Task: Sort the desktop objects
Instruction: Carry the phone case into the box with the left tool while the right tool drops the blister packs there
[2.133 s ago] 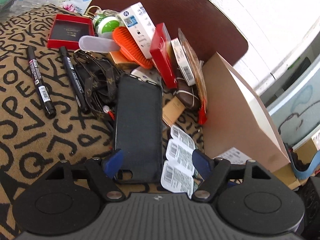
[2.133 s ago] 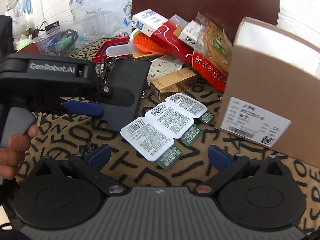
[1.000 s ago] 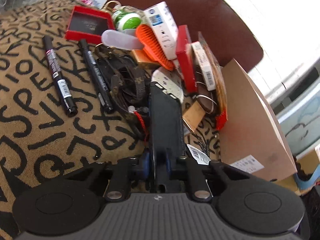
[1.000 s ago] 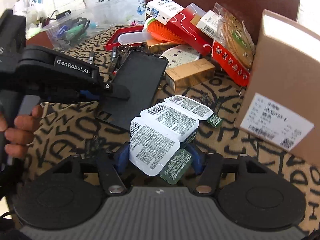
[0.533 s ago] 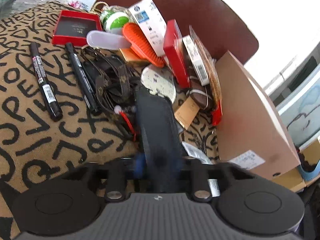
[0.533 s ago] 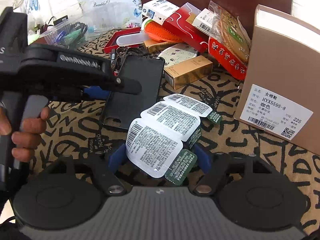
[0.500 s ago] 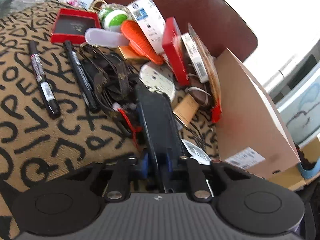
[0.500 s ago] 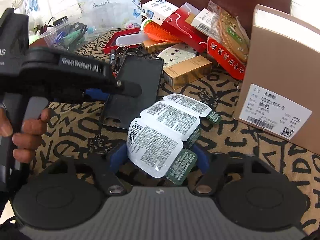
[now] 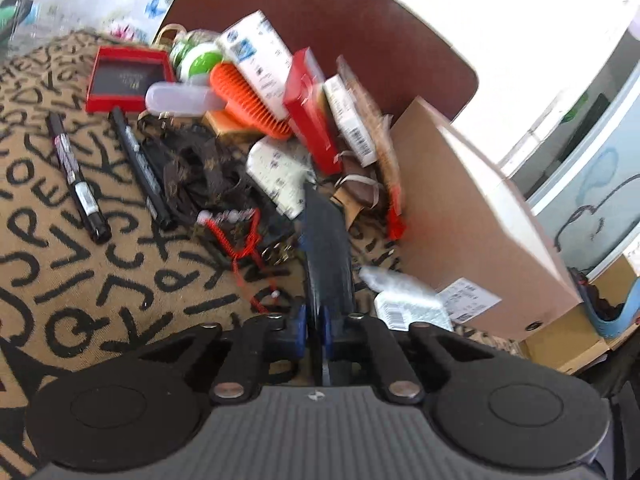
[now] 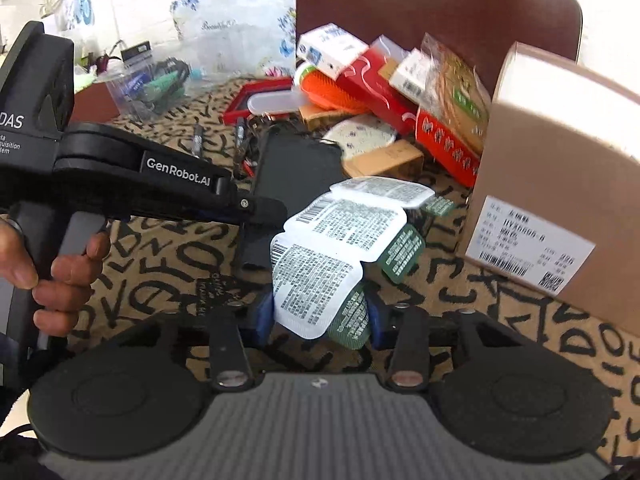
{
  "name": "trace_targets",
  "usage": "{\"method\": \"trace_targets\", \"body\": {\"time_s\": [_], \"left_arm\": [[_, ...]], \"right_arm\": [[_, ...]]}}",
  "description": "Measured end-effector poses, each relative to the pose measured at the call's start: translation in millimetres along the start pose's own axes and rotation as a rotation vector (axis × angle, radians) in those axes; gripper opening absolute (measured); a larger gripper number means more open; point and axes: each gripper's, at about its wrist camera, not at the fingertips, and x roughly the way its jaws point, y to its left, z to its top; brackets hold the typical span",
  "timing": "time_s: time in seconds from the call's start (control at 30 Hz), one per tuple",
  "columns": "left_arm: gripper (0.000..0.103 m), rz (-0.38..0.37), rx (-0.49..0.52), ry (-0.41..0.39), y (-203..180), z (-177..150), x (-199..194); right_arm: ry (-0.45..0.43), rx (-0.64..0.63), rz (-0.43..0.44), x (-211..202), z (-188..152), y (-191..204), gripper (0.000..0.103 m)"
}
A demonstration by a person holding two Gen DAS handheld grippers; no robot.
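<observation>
In the left wrist view my left gripper (image 9: pixel 316 326) is shut on the near end of a black phone case (image 9: pixel 326 240), which stands edge-on and slopes away towards the pile. The right wrist view shows that case (image 10: pixel 298 172) beyond the left gripper's body (image 10: pixel 160 184). My right gripper (image 10: pixel 318 316) has its jaws closing on a strip of white sealed packets with green tabs (image 10: pixel 320 272). The blue pads press its near packet from both sides. The strip bends upward and hangs above the lettered cloth (image 10: pixel 160 280).
A brown cardboard box (image 10: pixel 560 168) stands at the right. A pile with a red box (image 9: pixel 310 112), an orange brush (image 9: pixel 248 96) and a red tray (image 9: pixel 126 78) leans on a chair back (image 9: pixel 340 28). Two black markers (image 9: pixel 78 184) and a dark lanyard (image 9: pixel 200 168) lie left.
The left gripper has tightened on the phone case and lifted its near end slightly. The right gripper's jaws have narrowed on the packet strip and raised it off the cloth.
</observation>
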Motion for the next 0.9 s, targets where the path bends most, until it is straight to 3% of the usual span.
{"method": "trace_targets", "body": {"time_s": [0.57, 0.9], "left_arm": [[0.006, -0.066, 0.062, -0.140, -34.8, 28.2, -48.4], [0.006, -0.209, 0.134, -0.209, -102.0, 69.8, -39.4]], "right_arm": [[-0.214, -0.071, -0.026, -63.5, 23.4, 2.6, 0.035], [-0.299, -0.071, -0.173, -93.0, 41.1, -41.2, 0.035]]}}
